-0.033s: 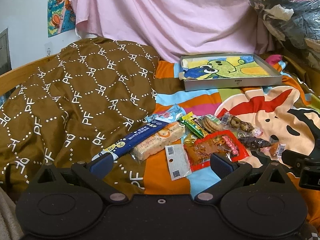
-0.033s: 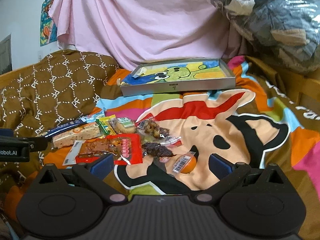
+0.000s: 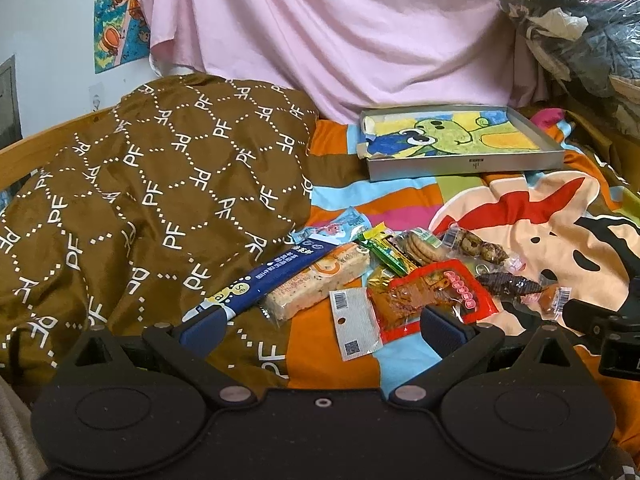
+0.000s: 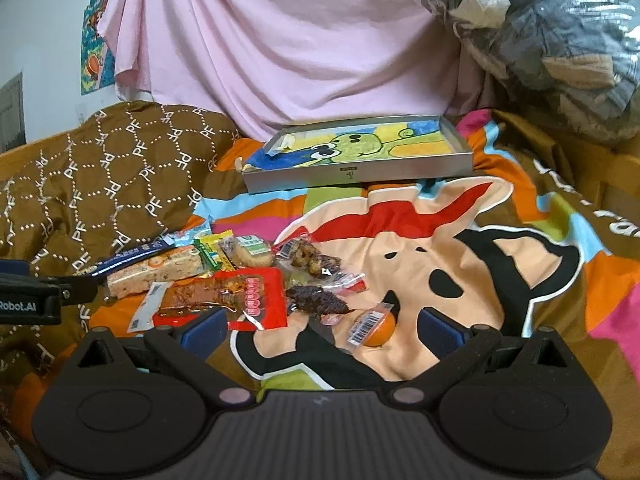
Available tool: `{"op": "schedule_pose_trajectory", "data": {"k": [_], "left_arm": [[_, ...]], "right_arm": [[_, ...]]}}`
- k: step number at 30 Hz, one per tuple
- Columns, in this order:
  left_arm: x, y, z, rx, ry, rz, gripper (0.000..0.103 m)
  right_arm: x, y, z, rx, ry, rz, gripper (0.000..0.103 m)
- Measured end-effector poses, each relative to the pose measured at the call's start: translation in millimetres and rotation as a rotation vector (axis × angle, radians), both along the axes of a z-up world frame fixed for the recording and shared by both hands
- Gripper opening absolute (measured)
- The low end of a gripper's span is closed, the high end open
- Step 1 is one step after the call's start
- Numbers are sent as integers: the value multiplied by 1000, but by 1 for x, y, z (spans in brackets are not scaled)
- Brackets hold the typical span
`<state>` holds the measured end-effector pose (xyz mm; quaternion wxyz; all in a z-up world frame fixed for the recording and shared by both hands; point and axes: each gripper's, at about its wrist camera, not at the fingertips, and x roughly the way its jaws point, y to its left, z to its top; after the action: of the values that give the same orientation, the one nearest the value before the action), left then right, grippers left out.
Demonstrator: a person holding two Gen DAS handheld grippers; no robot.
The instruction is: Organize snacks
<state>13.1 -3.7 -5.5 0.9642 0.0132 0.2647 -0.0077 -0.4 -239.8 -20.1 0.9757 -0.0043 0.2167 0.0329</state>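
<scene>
Nothing is gathered yet — the grey tray (image 4: 360, 174) lies well beyond both claws. Snacks (image 3: 404, 276) sit just ahead of the left claw (image 3: 320, 324) and right claw (image 4: 320, 326) — both agape, empty; next, close on the orange sweet (image 4: 378, 330).

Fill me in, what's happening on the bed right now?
A person holds two tongs over a pile of snack packets, nothing gripped yet. The left tongs are open near the red packet and the long blue packet. The right tongs are open around the small orange snack. The tray lies further back on the bedspread, with no snacks in it.
</scene>
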Motion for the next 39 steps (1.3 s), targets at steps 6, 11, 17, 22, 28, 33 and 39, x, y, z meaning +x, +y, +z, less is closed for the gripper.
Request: {"op": "schedule_pose_trajectory", "data": {"k": [6,11,17,22,28,33,39], "left_arm": [[17,0,0,1,36,-11,102],[30,-3,0,32,34,-39,102],[49,-7,0,77,44,-87,102],[70,-13,-5,127,50,-175,102],[96,-21,-16,154,33,-380,102],[115,-28,-30,159,39,-551,102],[132,-38,-43,202,63,-730,102]], "right_arm": [[7,-1,-2,17,14,36,103],[14,1,-2,-8,26,77,103],[30,-2,-4,-34,58,85,103],[43,-3,-8,-98,80,120,103],[60,-2,-11,-185,113,157,103],[75,-2,-12,-236,141,189,103],[91,3,-19,-332,183,205,103]]}}
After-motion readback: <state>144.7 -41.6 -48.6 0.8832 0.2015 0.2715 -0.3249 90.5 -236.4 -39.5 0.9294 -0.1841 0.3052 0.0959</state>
